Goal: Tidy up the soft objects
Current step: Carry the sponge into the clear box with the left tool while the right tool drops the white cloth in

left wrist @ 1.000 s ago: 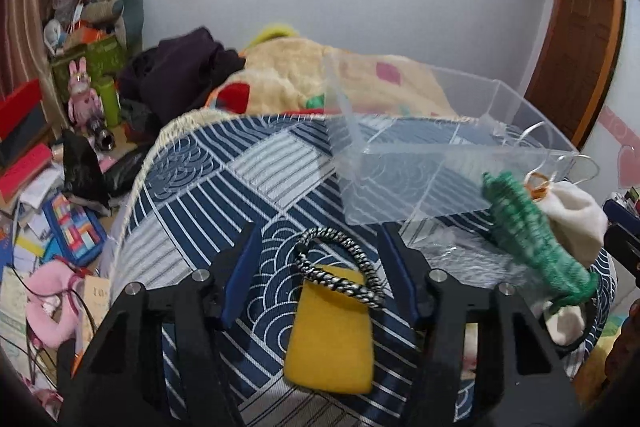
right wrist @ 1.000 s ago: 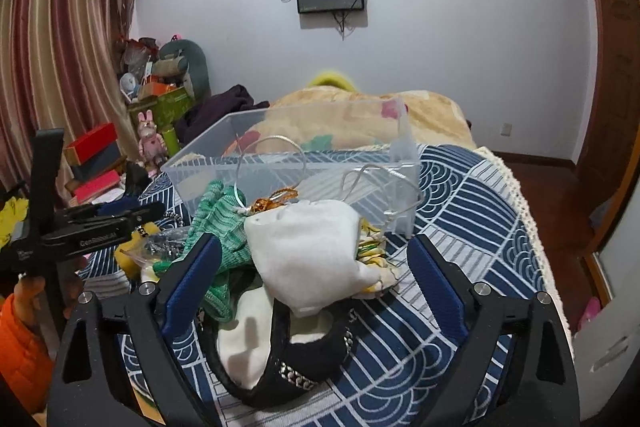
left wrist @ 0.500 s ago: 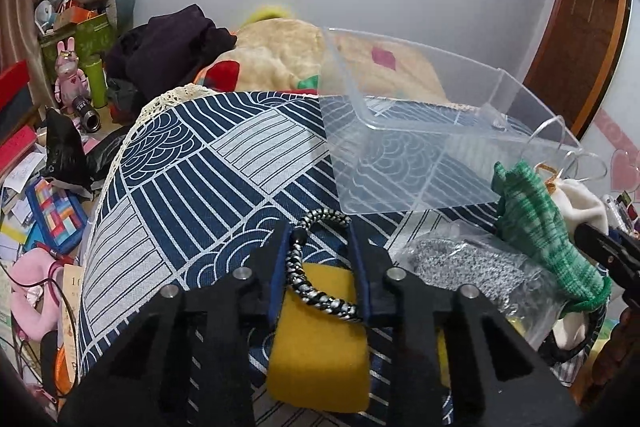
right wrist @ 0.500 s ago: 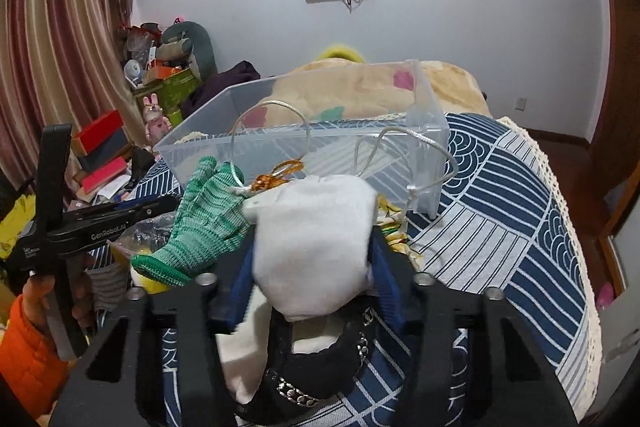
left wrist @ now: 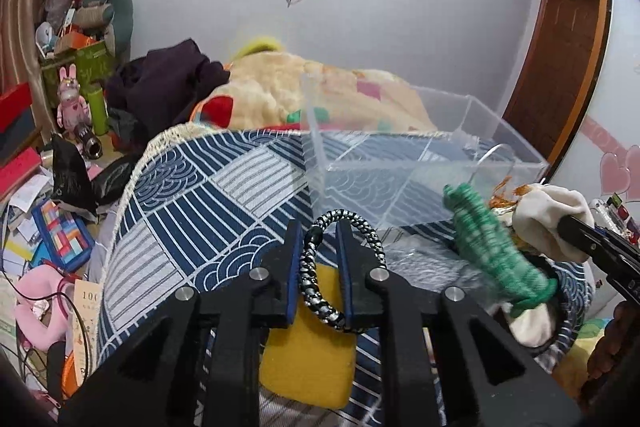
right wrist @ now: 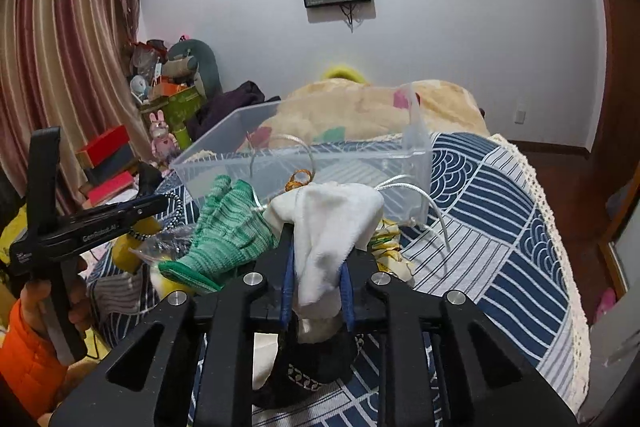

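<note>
My left gripper (left wrist: pixel 318 231) is shut on a black-and-white braided cord loop (left wrist: pixel 320 271), lifted just above a yellow sponge (left wrist: pixel 308 367) on the blue patterned tablecloth (left wrist: pixel 192 211). My right gripper (right wrist: pixel 316 227) is shut on a white cloth (right wrist: pixel 332 227), held above a black shoe (right wrist: pixel 316 371). A green knit glove (right wrist: pixel 228 231) hangs at the cloth's left; it also shows in the left wrist view (left wrist: pixel 492 247). A clear plastic bin (left wrist: pixel 400 163) stands behind both, seen too in the right wrist view (right wrist: pixel 304 163).
A crinkled clear plastic bag (left wrist: pixel 424 263) lies between sponge and glove. White wire loops (right wrist: pixel 424 203) stick out by the bin. A blanket-covered bed (left wrist: pixel 304 95) lies behind the table. Toys, boxes and papers (left wrist: pixel 48 195) clutter the floor at left.
Both grippers went from open to shut: the left closed on the braided cord and raised it, the right closed on the white cloth and lifted it with the glove.
</note>
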`<state>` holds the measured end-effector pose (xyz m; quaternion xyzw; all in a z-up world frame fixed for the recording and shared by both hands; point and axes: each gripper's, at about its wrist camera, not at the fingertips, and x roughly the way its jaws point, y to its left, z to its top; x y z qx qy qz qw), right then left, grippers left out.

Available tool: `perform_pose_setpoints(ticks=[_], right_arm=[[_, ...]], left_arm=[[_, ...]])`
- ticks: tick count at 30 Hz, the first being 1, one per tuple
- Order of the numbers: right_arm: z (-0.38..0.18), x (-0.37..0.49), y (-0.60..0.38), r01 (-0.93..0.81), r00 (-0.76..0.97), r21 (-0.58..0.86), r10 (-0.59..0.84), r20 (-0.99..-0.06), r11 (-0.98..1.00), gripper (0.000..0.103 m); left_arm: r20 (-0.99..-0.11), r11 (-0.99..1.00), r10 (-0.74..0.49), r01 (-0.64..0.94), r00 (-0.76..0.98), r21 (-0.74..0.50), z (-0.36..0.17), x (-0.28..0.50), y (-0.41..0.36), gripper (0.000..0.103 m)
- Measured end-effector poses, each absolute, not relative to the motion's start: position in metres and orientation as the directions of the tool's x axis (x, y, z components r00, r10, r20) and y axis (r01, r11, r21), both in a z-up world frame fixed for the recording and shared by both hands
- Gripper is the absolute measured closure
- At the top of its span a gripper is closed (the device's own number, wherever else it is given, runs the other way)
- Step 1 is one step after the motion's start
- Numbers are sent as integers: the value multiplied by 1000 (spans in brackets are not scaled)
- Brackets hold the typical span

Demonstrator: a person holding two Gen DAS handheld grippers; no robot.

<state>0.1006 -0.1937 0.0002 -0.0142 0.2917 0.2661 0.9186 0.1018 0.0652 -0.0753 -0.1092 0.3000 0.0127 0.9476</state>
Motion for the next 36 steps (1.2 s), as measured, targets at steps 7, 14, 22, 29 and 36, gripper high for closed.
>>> perform_pose_setpoints(ticks=[7,14,22,29,36], right_arm=[[21,91,-198,-496,729,119,487,-481,860,86],[46,93,-196,-507,759,102,500,-417,856,86],[63,115,-185,-511,778,83,501,-380,856,86],[61,143,-171,-509,767,87,498,-404,856,86],[44,166,-152,-517,721,66,476,-503,853,86]], left_arm=[[-504,981,-48,-55,863,-188,-46,85,55,87],[-441,985,-53,-24,896,-168,-16,88,46,87],[-423,981,-80,-3,903,-192,3,117,46,87],[-463,990,-61,-7,884,-144,-1,152,36,87],[-553,992,-81,16,829,-122,-21,190,29,87]])
